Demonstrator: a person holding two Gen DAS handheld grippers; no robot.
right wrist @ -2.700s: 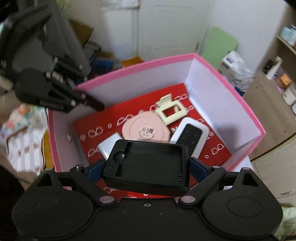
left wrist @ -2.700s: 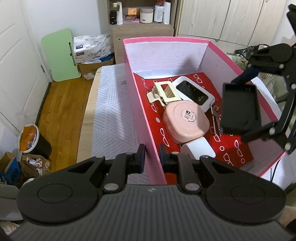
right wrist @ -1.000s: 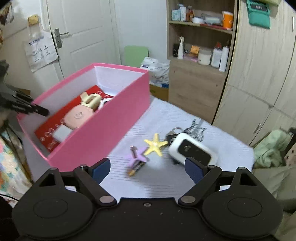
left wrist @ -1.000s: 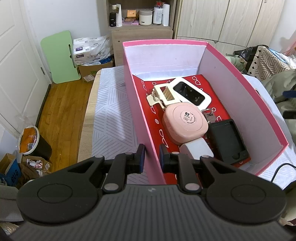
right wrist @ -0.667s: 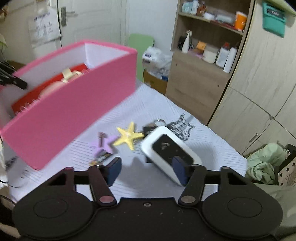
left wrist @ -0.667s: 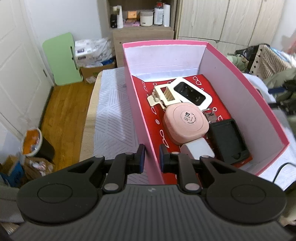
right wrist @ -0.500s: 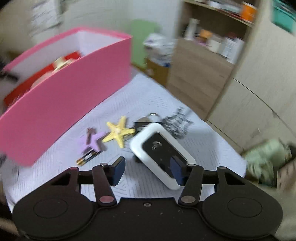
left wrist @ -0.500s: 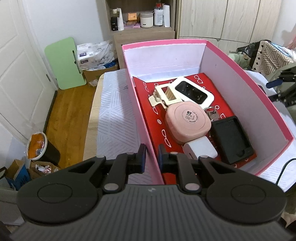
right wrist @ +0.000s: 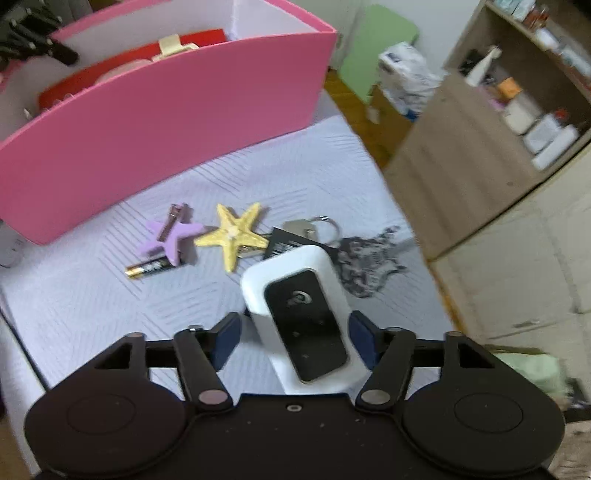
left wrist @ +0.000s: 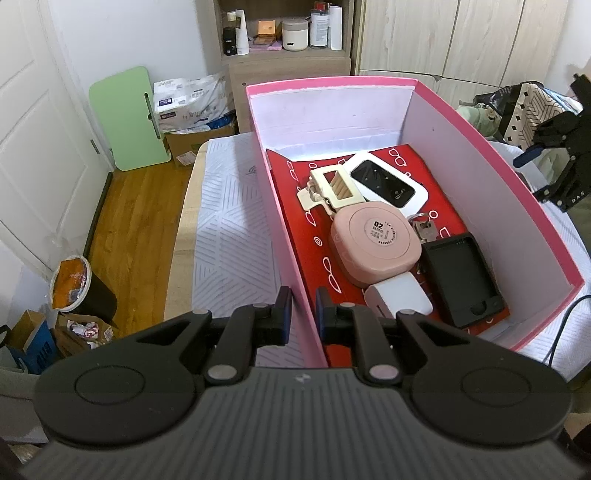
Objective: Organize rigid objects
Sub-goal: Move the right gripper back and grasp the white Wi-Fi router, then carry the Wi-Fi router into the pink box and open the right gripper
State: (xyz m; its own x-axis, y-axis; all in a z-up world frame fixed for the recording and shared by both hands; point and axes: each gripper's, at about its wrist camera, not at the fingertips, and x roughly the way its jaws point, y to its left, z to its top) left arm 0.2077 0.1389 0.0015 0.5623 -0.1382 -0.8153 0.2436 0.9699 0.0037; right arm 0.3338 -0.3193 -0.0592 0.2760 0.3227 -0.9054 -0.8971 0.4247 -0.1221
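The left tongs (left wrist: 303, 314) pinch the pink box (left wrist: 291, 258) wall. The right tongs (right wrist: 295, 339) sit spread around the white gadget (right wrist: 301, 317), maybe touching one side.

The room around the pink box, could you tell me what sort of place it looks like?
Most likely a lived-in bedroom at home. Light wood wardrobe doors line the back wall, an open shelf holds toiletry bottles and jars, and clothes are piled nearby. The pink box sits on a quilted white cover.
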